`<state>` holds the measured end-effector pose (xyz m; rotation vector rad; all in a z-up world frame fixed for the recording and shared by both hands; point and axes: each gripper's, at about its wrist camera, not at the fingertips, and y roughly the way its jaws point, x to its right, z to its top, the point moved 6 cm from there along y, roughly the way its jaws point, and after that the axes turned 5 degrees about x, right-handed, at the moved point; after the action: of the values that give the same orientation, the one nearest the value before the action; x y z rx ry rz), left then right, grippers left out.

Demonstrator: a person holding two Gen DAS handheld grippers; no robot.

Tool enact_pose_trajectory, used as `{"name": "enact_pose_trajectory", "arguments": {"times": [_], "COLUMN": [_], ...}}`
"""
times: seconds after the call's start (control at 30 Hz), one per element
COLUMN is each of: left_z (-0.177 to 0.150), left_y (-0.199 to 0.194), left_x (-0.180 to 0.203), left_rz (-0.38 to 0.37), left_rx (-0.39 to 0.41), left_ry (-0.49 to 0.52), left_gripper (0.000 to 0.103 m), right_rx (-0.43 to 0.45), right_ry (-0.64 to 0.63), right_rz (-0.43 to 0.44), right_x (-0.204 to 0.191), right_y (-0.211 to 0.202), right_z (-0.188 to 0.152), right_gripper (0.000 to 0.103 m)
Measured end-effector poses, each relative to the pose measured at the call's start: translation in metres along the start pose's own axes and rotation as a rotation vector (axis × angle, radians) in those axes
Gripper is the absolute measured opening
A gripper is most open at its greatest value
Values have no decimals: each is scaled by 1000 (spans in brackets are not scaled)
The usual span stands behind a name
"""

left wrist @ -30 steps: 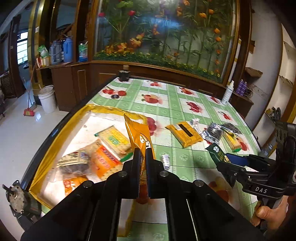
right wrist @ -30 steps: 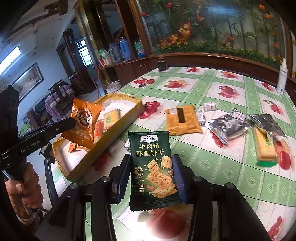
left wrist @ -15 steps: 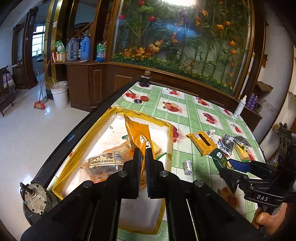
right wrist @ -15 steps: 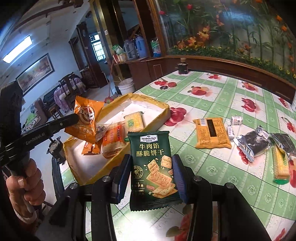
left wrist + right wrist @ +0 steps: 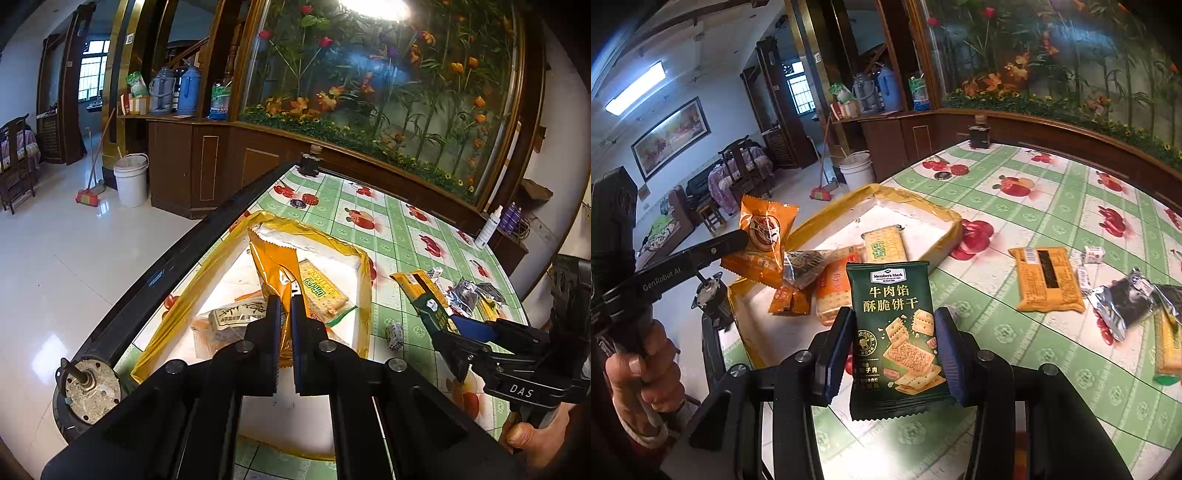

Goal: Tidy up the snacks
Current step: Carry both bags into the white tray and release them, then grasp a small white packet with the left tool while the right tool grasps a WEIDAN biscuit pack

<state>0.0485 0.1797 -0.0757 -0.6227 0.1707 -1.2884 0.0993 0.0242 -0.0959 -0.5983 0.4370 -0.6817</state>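
Observation:
My left gripper (image 5: 283,306) is shut on an orange snack packet (image 5: 275,269) and holds it upright above the yellow-rimmed white tray (image 5: 364,295). The same packet (image 5: 764,240) shows at the left of the right wrist view. My right gripper (image 5: 890,332) is shut on a dark green biscuit packet (image 5: 895,325), held upright above the table to the right of the tray (image 5: 945,218). That packet (image 5: 430,310) shows edge-on in the left wrist view. Several snack packets (image 5: 834,284) lie in the tray.
On the green fruit-patterned tablecloth (image 5: 1034,199) lie a flat orange packet (image 5: 1047,277), silver foil packets (image 5: 1126,306), a yellow biscuit pack (image 5: 1167,343) and a small roll (image 5: 394,334). A dark jar (image 5: 979,136) stands at the far edge. The table's black edge (image 5: 177,266) runs left of the tray.
Both grippers have drawn back and leftward with their packets. The orange packet now hangs over the tray's middle, and the green packet is closer to the tray.

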Motion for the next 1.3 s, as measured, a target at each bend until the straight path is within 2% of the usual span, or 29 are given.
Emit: {"name": "enact_pose_trajectory", "arguments": {"times": [0.23,0.37,0.57,0.73,0.83,0.87,0.9,0.93,0.97,1.0,1.1,1.3], "left_z": [-9,-16,-24,-26,-29,-29,-28,-27,-25,-23,-18,-17], "left_y": [4,11,19,23,24,24,22,20,18,15,10,12], "left_x": [-7,-13,-20,-24,-28,-28,-29,-29,-29,-28,-24,1], "left_rz": [-1,-3,0,26,38,35,43,53,60,68,74,44], "left_rx": [-19,-43,-69,-78,-88,-88,-84,-75,-64,-49,-26,-38], "left_ry": [1,-7,-6,11,-4,-10,-13,-13,-12,-10,-1,35], "left_gripper": [3,3,3,4,16,26,43,53,68,75,75,75], "right_rx": [0,-23,-73,-91,-94,-92,-91,-87,-81,-73,-49,-13], "right_ry": [-36,-47,-43,-31,-20,-19,-18,-11,-3,4,24,70], "right_rz": [49,60,55,48,44,44,42,42,44,42,37,-6], "right_x": [-30,-42,-47,-44,-40,-39,-38,-36,-33,-30,-21,10], "right_y": [32,64,109,127,130,129,128,126,123,118,103,66], "right_z": [15,20,21,18,18,17,18,18,18,19,19,11], "right_gripper": [45,45,45,48,48,48,49,51,54,55,56,59]}}
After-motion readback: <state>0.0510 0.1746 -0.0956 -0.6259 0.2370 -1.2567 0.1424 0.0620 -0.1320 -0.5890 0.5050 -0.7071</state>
